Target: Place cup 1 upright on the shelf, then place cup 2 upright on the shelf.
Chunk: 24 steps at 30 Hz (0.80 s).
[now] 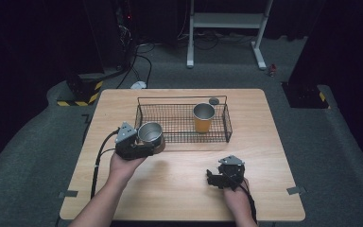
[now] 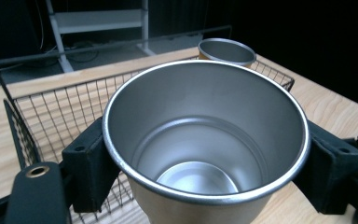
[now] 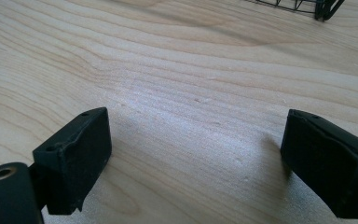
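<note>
Two cups are standing upright: one (image 1: 203, 117) inside the basket (image 1: 184, 137), the other (image 1: 150, 133) gripped across its rim by the left gripper (image 1: 144, 147), just outside the basket's near-left wall. The right gripper (image 1: 226, 177), jaws gaping empty, is sitting well apart over the surface (image 1: 179, 184).

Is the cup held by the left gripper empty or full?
Empty. The cup between the left gripper's jaws shows a bare metal bottom, with nothing inside.
</note>
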Motion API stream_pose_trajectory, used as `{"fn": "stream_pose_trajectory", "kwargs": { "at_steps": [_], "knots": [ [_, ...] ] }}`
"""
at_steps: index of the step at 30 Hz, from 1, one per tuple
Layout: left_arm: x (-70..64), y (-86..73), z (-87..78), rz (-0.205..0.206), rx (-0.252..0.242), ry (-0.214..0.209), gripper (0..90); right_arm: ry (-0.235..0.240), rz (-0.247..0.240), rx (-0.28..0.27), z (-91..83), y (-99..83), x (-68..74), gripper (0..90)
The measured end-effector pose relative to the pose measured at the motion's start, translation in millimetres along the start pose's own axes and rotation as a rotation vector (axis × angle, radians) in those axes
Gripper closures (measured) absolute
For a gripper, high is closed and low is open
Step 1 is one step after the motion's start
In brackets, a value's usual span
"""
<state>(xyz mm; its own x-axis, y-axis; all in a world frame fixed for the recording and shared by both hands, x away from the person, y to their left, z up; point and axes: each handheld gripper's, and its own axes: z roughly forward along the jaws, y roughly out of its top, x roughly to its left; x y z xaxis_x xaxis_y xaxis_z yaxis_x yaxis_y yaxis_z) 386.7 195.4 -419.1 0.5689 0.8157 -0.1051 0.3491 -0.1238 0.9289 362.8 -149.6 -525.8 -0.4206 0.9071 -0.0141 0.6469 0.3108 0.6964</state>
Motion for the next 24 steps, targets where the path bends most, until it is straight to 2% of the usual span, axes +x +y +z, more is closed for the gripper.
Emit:
{"fn": "stream_pose_trajectory", "kwargs": {
  "at_steps": [6,9,13,17,24],
  "knots": [
    [-0.1,10.9,5.3,0.008,-0.009,-0.001,18.8,0.001,-0.002,0.0,0.0,0.0,-0.2,8.4],
    [0.1,15.3,9.1,0.015,0.002,-0.004,18.8,0.002,-0.006,-0.001,0.2,0.1,-0.5,8.4],
    [2.0,18.8,16.8,0.001,-0.003,-0.013,18.8,0.003,-0.007,0.002,0.0,0.2,-0.6,8.4],
    [2.1,24.5,24.5,0.013,0.011,-0.019,18.8,0.004,-0.008,0.001,0.0,0.2,-0.7,8.4],
    [7.0,36.8,35.6,0.009,-0.002,-0.004,18.8,0.003,-0.008,0.001,0.0,0.2,-0.7,8.5]
  ]
}}
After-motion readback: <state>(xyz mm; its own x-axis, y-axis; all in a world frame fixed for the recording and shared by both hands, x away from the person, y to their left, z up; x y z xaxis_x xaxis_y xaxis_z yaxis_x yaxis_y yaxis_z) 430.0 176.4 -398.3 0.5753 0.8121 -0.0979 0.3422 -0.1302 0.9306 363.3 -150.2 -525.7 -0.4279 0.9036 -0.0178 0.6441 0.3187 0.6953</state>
